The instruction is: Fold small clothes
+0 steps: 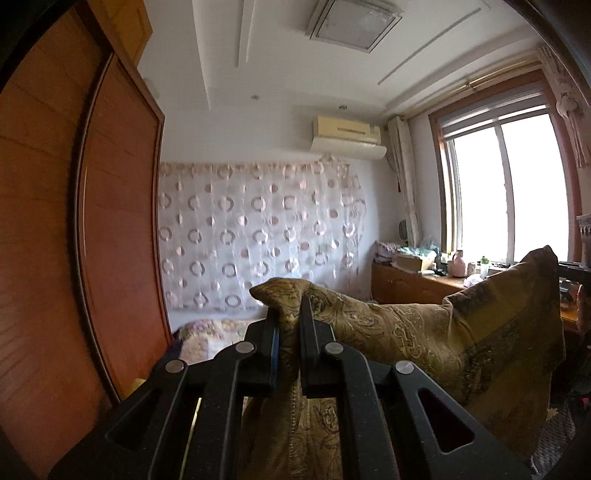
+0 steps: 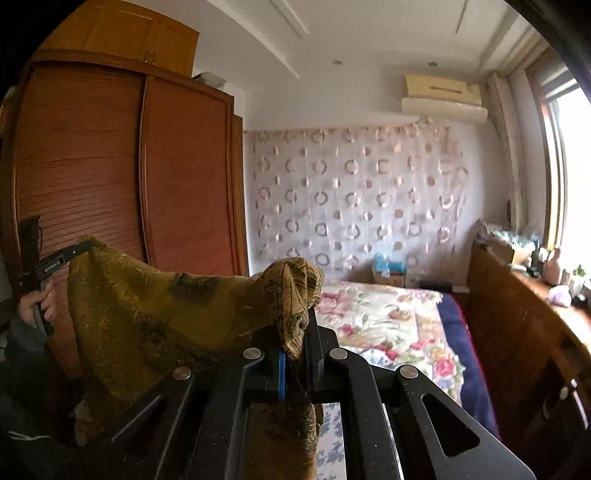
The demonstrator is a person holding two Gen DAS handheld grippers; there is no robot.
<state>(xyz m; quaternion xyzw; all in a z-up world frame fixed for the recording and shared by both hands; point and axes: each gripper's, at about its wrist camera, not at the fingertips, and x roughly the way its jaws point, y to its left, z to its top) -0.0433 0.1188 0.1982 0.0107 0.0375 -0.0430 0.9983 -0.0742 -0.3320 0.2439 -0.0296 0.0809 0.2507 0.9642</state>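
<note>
Olive-gold paisley fabric is what we are gripping: the cloth (image 1: 406,332) is hanging stretched between our two grippers, lifted clear above the bed (image 2: 388,317). Our left gripper (image 1: 290,317) is pinching one bunched corner tight, jaws nearly closed on it, and the cloth is running off to its right. Our right gripper (image 2: 295,332) is clamping the opposite corner the same way, with the cloth spreading away to its left. Only the right view is showing us the floral bed ahead of the gripper and, far left, the hand (image 2: 40,299) holding the other gripper. Only the left view is showing the bright window (image 1: 506,184) to the gripper's right and the ceiling light (image 1: 354,22) above.
</note>
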